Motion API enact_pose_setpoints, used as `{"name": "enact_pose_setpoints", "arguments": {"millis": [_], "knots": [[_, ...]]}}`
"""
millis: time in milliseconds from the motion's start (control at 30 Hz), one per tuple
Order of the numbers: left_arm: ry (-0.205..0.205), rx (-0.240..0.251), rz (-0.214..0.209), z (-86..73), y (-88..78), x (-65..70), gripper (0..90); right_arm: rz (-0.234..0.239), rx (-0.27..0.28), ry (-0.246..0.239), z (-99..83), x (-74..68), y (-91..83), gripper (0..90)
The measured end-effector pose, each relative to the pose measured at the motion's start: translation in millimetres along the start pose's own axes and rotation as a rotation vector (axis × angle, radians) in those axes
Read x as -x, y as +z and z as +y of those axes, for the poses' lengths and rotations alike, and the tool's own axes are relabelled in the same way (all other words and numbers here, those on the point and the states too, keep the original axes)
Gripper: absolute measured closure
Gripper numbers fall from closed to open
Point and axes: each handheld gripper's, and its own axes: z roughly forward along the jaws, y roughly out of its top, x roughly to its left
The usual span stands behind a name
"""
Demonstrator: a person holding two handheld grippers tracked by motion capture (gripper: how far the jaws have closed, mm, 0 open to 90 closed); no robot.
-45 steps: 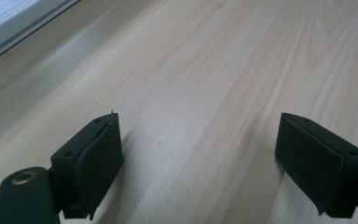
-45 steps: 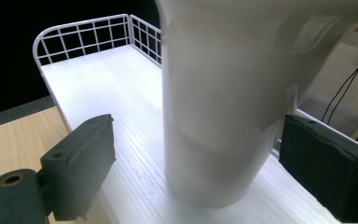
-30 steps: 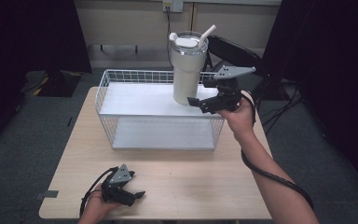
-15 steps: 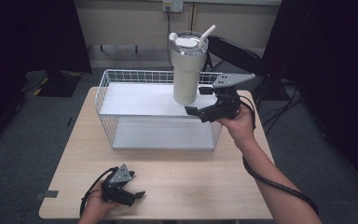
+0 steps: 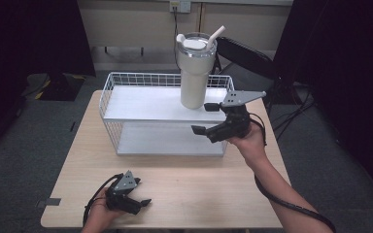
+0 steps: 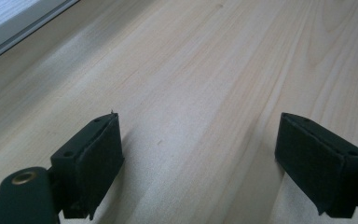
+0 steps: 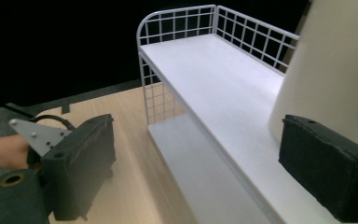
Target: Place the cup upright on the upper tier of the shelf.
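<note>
A cream tumbler [image 5: 194, 73] with a lid and a straw stands upright on the top shelf of a white wire rack [image 5: 145, 104], near its right end. My right gripper [image 5: 203, 118] hangs open just in front of the shelf's right end, apart from the tumbler and holding nothing. In the right gripper view the tumbler [image 7: 335, 79] rises behind the right jaw, and the gripper [image 7: 205, 168] looks along the rack's shelf [image 7: 214, 79]. My left gripper [image 5: 141, 196] rests open on the wooden table [image 5: 199, 194] near its front left. Its jaws [image 6: 198, 163] hold nothing.
The rack has a lower white shelf [image 5: 170, 141] under the top one and a wire rail along its back and sides. A black chair [image 5: 245, 53] stands behind the table. The left hand's gripper [image 7: 39, 135] appears in the right gripper view at far left.
My right gripper has drawn back from the tumbler toward the table's front and slightly lower. The tumbler stays on the shelf. The left gripper has not moved.
</note>
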Motion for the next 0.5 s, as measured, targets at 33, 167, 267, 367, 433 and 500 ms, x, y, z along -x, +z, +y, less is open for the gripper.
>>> {"name": "enact_pose_setpoints", "arguments": {"millis": [33,167,267,367,433,500], "knots": [[0.000,0.000,0.000,0.0,0.0,0.0,14.4,0.005,0.001,0.001,-1.8,-1.5,-0.1,10.2],[-0.001,-0.002,0.001,0.0,-0.1,0.0,14.4,0.028,-0.001,0.002,-12.3,-8.1,0.8,10.2],[0.000,0.000,0.000,0.0,0.0,0.0,14.4,0.044,-0.001,0.000,-19.6,-13.1,0.9,10.2],[0.000,-0.001,0.000,0.0,-0.1,0.0,14.4,0.060,0.003,0.005,-29.7,-18.1,0.2,10.2],[0.000,0.000,0.000,0.0,0.0,0.0,14.4,0.071,0.005,0.012,-36.9,-21.0,0.0,10.2],[0.000,-0.001,0.000,0.0,-0.1,0.0,14.4,0.083,0.002,0.018,-45.8,-23.9,0.8,10.2]]}}
